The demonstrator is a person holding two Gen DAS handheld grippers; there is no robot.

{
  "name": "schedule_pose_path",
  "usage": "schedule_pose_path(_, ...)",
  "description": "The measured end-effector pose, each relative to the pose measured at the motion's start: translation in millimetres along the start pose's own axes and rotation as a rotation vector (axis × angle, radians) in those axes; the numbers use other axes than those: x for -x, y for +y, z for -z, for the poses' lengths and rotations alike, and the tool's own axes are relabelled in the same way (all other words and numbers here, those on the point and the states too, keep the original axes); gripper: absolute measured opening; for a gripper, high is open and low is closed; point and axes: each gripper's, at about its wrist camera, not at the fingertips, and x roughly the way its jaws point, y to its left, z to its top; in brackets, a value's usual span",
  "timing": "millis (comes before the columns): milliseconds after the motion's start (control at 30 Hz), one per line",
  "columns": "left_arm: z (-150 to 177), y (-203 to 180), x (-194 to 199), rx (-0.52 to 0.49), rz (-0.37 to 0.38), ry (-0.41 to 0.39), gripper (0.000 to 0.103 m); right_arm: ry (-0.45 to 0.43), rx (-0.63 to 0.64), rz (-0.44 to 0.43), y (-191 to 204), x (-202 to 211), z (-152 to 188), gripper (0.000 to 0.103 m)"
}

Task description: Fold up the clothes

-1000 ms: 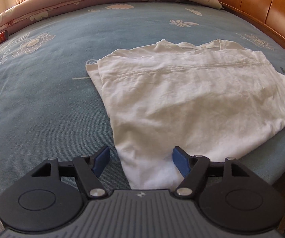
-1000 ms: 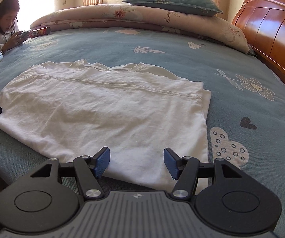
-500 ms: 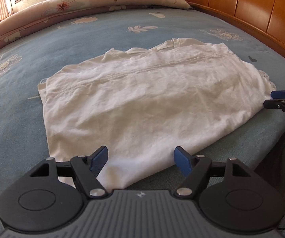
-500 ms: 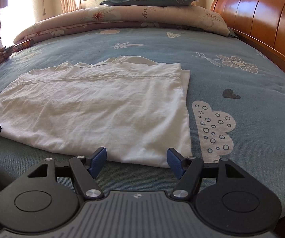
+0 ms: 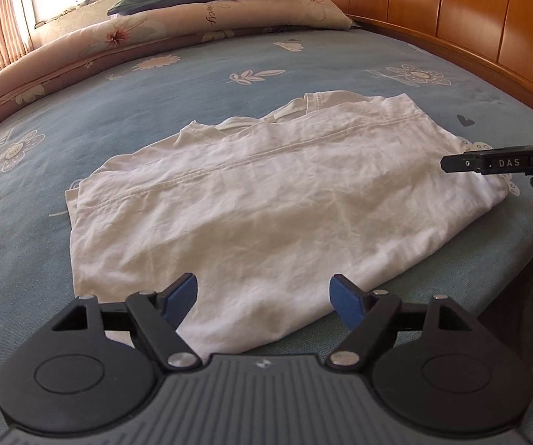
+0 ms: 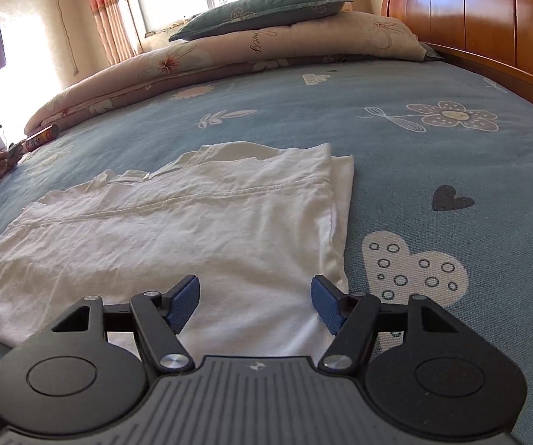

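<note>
Fingers of the left gripper stand wide apart with nothing gripped, their jaws having just been opening, the near hem of the white shirt showing between them. The right gripper is likewise spread and empty above the shirt's near right corner. Beyond, the shirt lies flat, partly folded, on the blue bed, with a quilt and pillow at the far edge.
</note>
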Motion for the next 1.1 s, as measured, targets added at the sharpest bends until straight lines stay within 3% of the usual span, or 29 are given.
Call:
schedule_pose_path(200,0,-3,-9,0.01,-0.011,0.023,0.079,-0.027,0.037,0.07,8,24,2,0.071)
schedule_pose_path(433,-1,-22,-14,-0.021,0.017,0.024,0.079,-0.012,-0.007,-0.013,1,28,10,0.072)
schedule_pose_path(600,0,-26,-12,-0.029,0.011,0.021,0.079,0.008,-0.01,0.131,-3,29,15,0.072)
schedule_pose_path(667,0,-26,-11,-0.026,0.006,0.016,0.079,-0.016,-0.011,0.098,0,37,13,0.072)
schedule_pose_path(800,-1,-29,-13,-0.027,-0.002,0.005,0.084,-0.049,0.088,0.048,26,44,12,0.076)
schedule_pose_path(1000,9,-29,-14,-0.036,-0.048,0.01,0.084,0.038,0.249,0.116,56,23,38,0.077)
schedule_pose_path(1100,18,-19,-15,-0.007,-0.063,0.035,0.084,0.034,0.236,0.124,52,30,42,0.082)
